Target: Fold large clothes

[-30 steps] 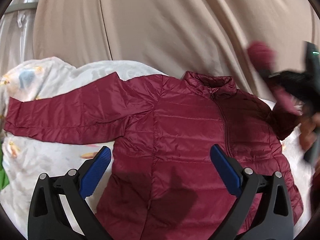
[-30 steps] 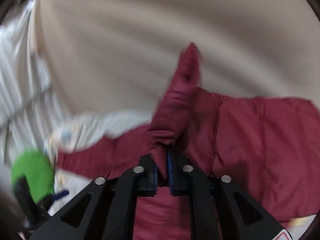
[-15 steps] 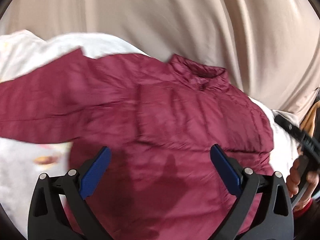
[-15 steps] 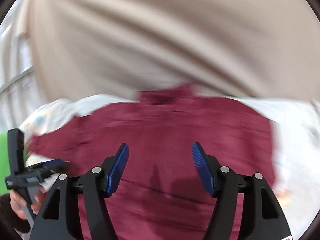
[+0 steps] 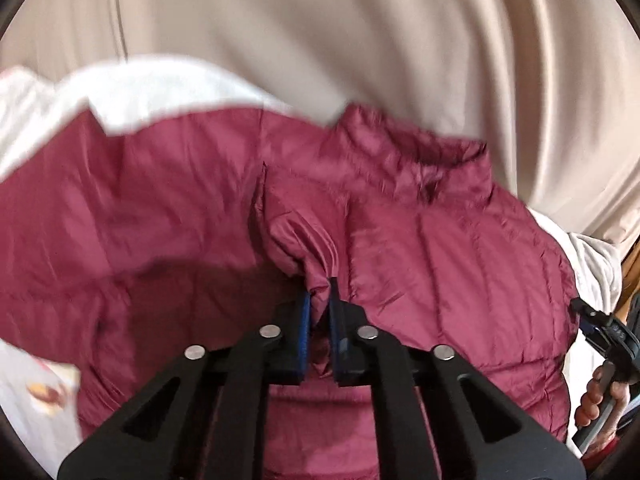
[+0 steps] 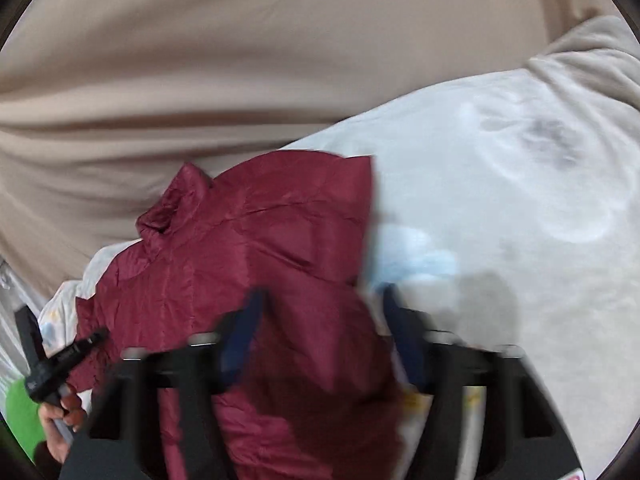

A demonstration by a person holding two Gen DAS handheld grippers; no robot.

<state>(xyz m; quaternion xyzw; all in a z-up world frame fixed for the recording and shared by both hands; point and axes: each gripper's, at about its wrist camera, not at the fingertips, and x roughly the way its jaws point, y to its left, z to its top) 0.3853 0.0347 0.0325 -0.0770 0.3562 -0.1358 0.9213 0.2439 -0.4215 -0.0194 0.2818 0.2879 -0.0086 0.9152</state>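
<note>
Your left tool (image 5: 319, 300) pinches fold of maroon puffer jacket (image 5: 440, 248), which lies spread on white bedding (image 6: 520, 200). Right tool (image 6: 320, 332): jaws just closing, blurred, still apart over jacket edge. Jacket light, soft, slippery; grip thick seam.

A home bedroom: a white printed quilt (image 6: 520, 208) covers a bed, with beige curtain fabric (image 5: 360, 32) hanging close behind it.
</note>
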